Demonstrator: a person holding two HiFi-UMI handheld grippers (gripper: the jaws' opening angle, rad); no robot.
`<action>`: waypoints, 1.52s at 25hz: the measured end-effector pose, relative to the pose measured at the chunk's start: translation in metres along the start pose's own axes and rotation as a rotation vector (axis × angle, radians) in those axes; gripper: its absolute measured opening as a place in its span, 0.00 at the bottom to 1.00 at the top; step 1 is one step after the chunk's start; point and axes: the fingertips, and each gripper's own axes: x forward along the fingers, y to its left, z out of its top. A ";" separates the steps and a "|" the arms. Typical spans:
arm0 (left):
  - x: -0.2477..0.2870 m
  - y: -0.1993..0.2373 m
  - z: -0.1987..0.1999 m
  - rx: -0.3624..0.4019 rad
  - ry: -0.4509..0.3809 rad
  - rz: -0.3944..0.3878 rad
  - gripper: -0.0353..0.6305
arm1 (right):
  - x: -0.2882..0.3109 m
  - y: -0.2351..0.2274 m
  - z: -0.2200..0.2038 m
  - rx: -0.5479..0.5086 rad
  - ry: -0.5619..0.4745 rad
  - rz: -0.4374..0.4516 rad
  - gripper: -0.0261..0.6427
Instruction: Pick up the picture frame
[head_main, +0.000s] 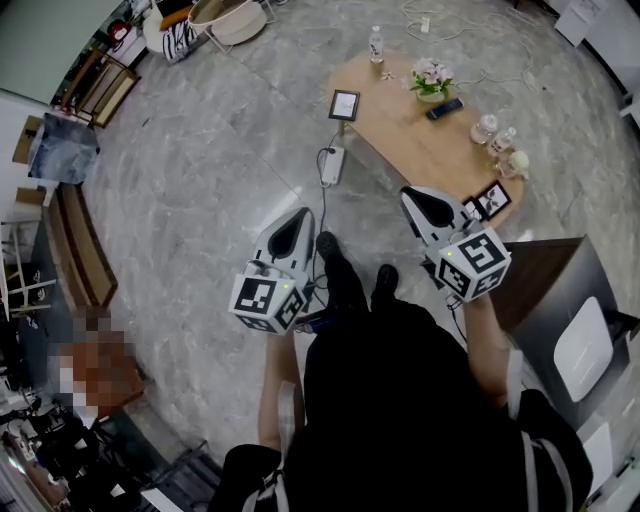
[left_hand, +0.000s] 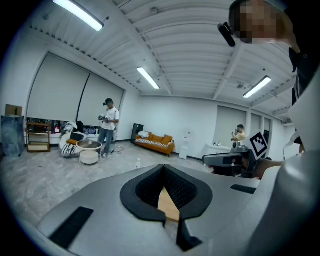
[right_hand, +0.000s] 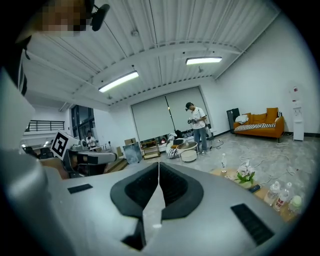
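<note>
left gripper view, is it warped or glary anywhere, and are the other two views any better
Left gripper view: fisheye bows the ceiling beams, corners go black, the strip light blows out white. Right gripper view: same bowing and dark corners. Head view: the marble floor curves outward, lighting even, a mosaic patch sits lower left.

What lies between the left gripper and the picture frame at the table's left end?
A white power strip on the floor, before the picture frame; the head view shows it.

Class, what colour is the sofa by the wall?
The sofa is orange, clearest in the right gripper view.
</note>
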 end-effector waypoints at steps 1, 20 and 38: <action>0.001 0.003 -0.001 0.001 0.002 0.003 0.07 | 0.003 -0.001 -0.002 -0.003 0.007 -0.003 0.06; 0.084 0.136 0.025 0.070 0.018 -0.060 0.07 | 0.114 -0.045 0.023 -0.023 0.059 -0.120 0.06; 0.161 0.251 0.031 -0.041 0.066 -0.197 0.07 | 0.230 -0.065 0.031 0.003 0.107 -0.193 0.06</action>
